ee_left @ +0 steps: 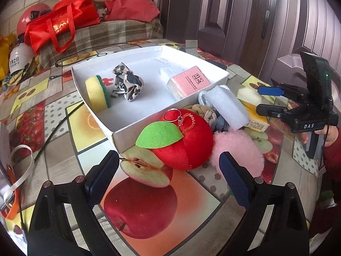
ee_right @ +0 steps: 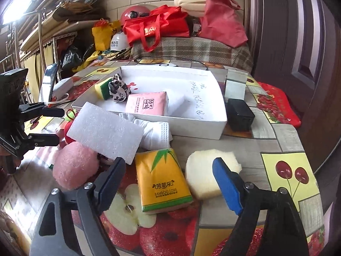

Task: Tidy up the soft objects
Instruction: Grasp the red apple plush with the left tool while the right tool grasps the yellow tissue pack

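The fruit-print tablecloth (ee_left: 53, 115) fills both views. On it, at upper centre of the left wrist frame, sits the white box (ee_left: 136, 125), holding a pink tissue pack (ee_left: 188, 82), a yellow-green sponge (ee_left: 97, 92) at its left wall, and a crumpled black-and-white cloth (ee_left: 126, 81) beside the sponge.

Just outside the box's near wall, centre frame, the red plush apple (ee_left: 185, 140) touches a pink pom-pom (ee_left: 236, 149) on its right; a white foam block (ee_left: 230, 106) lies above them over what may be knotted cord, partly hidden.

In the right wrist frame, a yellow tissue pack (ee_right: 163, 179) lies lower centre, a cream sponge (ee_right: 204, 175) touching its right side.

The left gripper (ee_left: 169, 175) is spread wide, holding nothing; the right gripper (ee_right: 170, 183) is likewise spread and empty.
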`<state>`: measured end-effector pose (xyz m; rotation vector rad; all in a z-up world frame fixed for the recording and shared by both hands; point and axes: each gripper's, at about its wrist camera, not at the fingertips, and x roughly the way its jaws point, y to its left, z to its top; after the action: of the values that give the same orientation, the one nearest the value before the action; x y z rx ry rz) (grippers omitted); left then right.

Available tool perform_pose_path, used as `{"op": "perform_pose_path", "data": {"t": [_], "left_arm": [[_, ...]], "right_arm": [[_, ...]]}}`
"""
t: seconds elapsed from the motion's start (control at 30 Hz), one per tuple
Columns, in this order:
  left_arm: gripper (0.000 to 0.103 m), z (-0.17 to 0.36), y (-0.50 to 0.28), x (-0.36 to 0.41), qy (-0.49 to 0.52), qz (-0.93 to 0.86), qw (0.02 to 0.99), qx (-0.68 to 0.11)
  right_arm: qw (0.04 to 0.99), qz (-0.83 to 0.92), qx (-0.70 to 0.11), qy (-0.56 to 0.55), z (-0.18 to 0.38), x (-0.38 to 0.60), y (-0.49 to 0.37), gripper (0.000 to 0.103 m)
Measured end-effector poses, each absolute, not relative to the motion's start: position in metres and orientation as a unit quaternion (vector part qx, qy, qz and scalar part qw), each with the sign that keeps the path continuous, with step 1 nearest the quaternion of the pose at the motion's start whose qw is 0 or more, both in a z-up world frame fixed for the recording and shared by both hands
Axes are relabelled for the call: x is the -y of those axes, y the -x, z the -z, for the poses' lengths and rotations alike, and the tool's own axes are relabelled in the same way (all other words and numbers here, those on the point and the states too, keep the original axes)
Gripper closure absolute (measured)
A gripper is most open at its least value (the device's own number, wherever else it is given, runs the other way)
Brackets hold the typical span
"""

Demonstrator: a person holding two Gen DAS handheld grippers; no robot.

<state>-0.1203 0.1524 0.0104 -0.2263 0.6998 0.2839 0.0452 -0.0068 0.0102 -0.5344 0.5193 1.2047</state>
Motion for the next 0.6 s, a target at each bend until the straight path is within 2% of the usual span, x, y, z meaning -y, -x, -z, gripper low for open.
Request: {"op": "perform_pose_path", "data": {"t": [0.07,0.33,0.4,0.47,0.53,0.6], "left_arm": [[0.015,-0.008,0.116,-0.154,0.118,-0.130,0.921,-0.347],[0.015,-0.005,0.088,-0.148,0.110,-0.116,0.918,-0.364],[0.018,-0.003,0.084,-0.146,0.107,-0.115,0.916,-0.370],[0.031,-0.001,0.084,-0.146,0.109,-0.118,0.914,-0.373],[0.035,-0.001,0.086,-0.149,0.118,-0.116,0.914,-0.371],[0.035,-0.001,0.086,-0.151,0.124,-0.114,0.913,-0.371]], "right_arm": [[0.749,-0.557,-0.250,0.257,-0.005,0.001,-0.046,0.029],[0.737,-0.557,-0.263,0.278,0.002,-0.010,-0.047,0.030],[0.735,-0.559,-0.260,0.282,0.003,-0.013,-0.046,0.032],[0.730,-0.564,-0.258,0.289,0.003,-0.017,-0.044,0.044],[0.723,-0.568,-0.260,0.296,0.005,-0.021,-0.042,0.052],[0.719,-0.569,-0.260,0.302,0.007,-0.023,-0.040,0.052]]}}
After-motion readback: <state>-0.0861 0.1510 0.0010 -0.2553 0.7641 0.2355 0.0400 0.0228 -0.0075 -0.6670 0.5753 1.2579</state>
